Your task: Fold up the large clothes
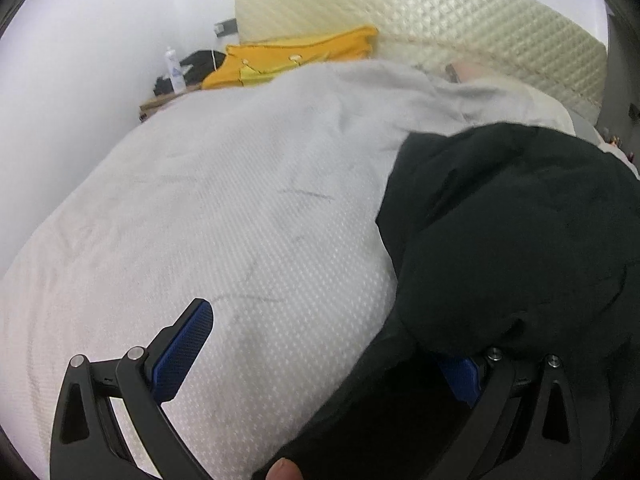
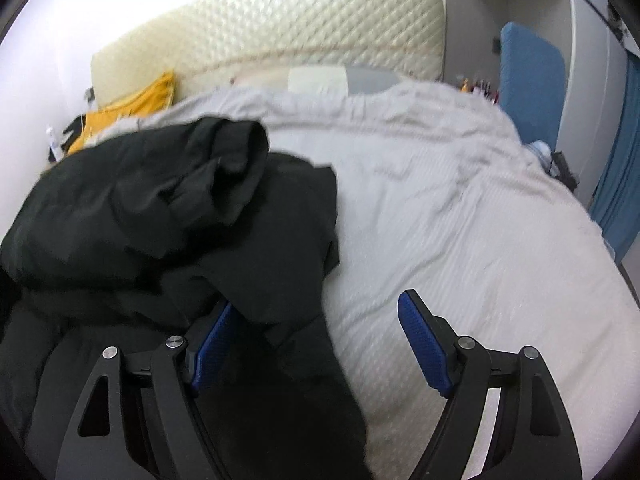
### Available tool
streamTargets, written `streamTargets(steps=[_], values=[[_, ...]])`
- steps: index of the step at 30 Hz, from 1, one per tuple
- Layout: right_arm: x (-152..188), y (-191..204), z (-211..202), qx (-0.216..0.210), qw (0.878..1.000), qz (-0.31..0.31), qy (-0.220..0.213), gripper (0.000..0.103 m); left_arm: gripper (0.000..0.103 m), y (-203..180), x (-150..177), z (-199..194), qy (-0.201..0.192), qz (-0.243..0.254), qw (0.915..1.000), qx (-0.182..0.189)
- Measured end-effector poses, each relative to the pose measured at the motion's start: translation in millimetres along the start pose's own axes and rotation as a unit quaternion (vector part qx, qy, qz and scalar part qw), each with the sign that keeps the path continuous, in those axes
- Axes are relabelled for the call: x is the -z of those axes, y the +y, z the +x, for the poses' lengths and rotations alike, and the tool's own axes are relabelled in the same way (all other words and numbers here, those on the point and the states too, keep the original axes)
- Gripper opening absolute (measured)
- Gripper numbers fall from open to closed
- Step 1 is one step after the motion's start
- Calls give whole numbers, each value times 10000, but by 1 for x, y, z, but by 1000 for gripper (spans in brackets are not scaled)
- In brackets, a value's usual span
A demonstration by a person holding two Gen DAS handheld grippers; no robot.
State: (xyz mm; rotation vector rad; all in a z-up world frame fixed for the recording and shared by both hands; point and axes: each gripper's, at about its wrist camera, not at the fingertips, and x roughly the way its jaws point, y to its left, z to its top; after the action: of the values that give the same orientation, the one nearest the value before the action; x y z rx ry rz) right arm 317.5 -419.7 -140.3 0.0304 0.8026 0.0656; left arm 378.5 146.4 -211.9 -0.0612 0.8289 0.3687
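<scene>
Garment: the black garment (image 2: 168, 216) lies bunched on the bed (image 2: 460, 240), toward its left side, near the foot edge.
Left gripper (image 1: 320, 356): jaws wide, nothing pinched; black cloth drapes over its right finger.
Right gripper (image 2: 312, 344): jaws wide, cloth lying between them, not clamped.
Risk: closing on the heap may catch several layers, so the fold drags crooked.
Surroundings: yellow cloth (image 1: 296, 56) and a bottle (image 1: 174, 70) sit beyond the head-end left corner, well apart.
Obstruction: none but the garment's own crumple.

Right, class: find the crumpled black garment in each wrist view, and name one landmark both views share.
Left wrist: crumpled black garment fills the right side, covering one fingertip.
Right wrist: it fills the left side.
Shared landmark: cream quilted headboard at the top.
</scene>
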Motion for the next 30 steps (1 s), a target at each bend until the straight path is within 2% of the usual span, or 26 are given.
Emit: streamTargets(steps=[3, 7, 11, 16, 19, 22, 27, 30], values=[[-4, -4, 0, 68, 9999, 54, -137, 79, 103, 4, -3, 2, -86, -93, 9999, -86], [-5, -15, 9, 84, 9995, 283, -119, 81, 103, 14, -3, 14, 30, -301, 9994, -193], [-2, -26, 22, 88, 9987, 493, 21, 89, 103, 22, 0, 23, 237, -449, 9987, -53], [1, -25, 13, -84, 9970, 763, 129, 89, 102, 22, -1, 4, 259, -453, 9985, 168], [3, -15, -7, -218, 9975, 664, 93, 89, 102, 24, -2, -26, 184, -532, 9977, 376], [1, -1, -40, -288, 9982, 521, -99, 89, 102, 23, -7, -64, -86, -605, 9962, 620], [-15, 25, -109, -425, 9974, 324, -490, 89, 102, 17, -22, -135, -478, -446, 9940, 879], [-28, 37, -156, -437, 9953, 212, -841, 90, 102, 21, -32, -190, -769, -410, 9896, 1142]])
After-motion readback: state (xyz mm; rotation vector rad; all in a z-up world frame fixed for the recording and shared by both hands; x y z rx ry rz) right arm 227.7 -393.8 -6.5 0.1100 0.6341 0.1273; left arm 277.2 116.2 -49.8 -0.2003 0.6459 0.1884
